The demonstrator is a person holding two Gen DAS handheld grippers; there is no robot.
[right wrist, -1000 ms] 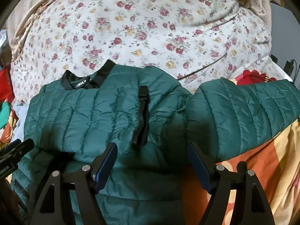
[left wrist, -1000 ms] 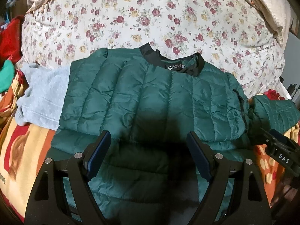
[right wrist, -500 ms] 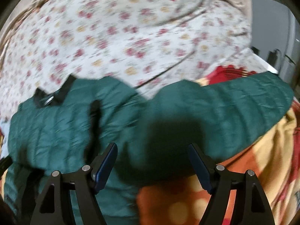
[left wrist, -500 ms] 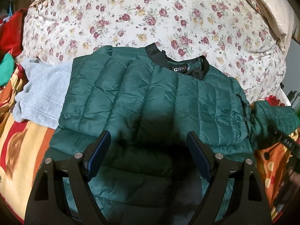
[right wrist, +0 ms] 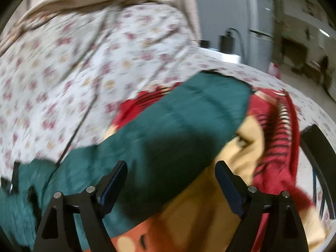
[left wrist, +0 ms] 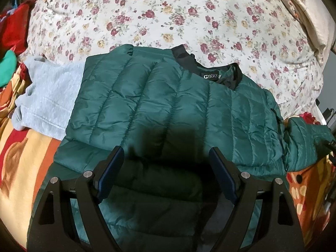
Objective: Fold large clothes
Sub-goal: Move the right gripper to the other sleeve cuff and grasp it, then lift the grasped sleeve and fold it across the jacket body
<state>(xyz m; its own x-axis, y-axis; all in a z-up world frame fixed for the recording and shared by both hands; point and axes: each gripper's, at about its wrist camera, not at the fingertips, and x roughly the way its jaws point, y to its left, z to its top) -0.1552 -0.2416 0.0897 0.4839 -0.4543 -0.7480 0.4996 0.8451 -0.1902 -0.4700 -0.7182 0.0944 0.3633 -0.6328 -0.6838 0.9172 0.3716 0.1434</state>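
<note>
Sleeve-folding step: the right gripper (right wrist: 171,178), jaws spread, nears the jacket's (left wrist: 168,109) outstretched sleeve (right wrist: 168,130); next, pinch it. Left gripper (left wrist: 166,168) is spread too.

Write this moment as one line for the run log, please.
left gripper: open, over green jacket | right gripper: open, near outstretched sleeve | sleeve: not folded in

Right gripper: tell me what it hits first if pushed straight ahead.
Most likely the green jacket sleeve, which fills the space between and beyond the open right gripper; blur makes depth unclear.
</note>
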